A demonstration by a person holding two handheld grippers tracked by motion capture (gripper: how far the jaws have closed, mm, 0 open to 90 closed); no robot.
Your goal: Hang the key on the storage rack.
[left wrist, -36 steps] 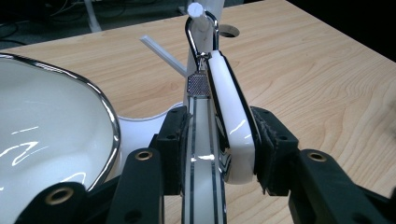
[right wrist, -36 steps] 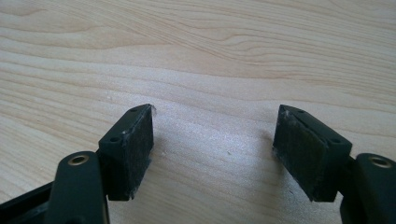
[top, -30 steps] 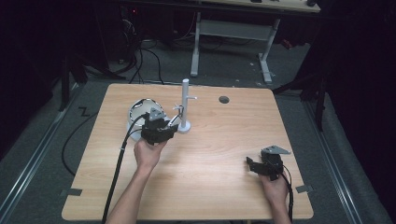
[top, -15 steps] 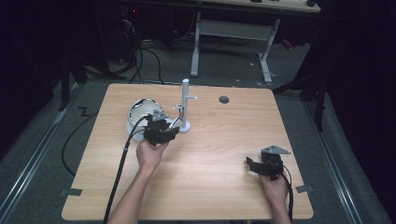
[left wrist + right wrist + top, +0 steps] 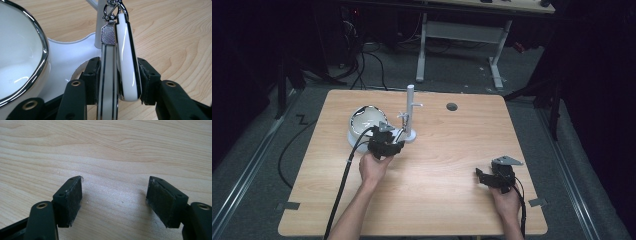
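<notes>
Furthest left, just outside the left gripper's [image 5: 384,145] left-hand jaw, sits a white bowl [image 5: 17,55] with a chrome rim. It is part of, or stands on, a white base [image 5: 67,57] that runs under the jaws and on to a white post [image 5: 410,107] rising beyond the jaw tips.

Between those jaws is the thing being handled: a white keyring fob [image 5: 127,60] with a flat striped strap [image 5: 108,82] lying against it. The jaws are closed nearly all the way on the pair, one pad pressing the strap and the other the fob. Beyond the jaw tips, a silver swivel clasp [image 5: 111,10] joins them and leads up toward the post; whether the clasp is already hooked over one of the post's pegs is hard to tell at this angle.

Risks as I judge them:
- The fob's glossy, rounded face could slide out of the pads if the grip slackens.
- Strap and fob are pinched together, so one may shift against the other.
- If the clasp is hooked, a sideways pull could tip the post.
- A swing left would knock the bowl.

Well to the right, the right gripper [image 5: 497,176] rests low over bare bench [image 5: 112,150], its jaws wide apart and holding nothing.
</notes>
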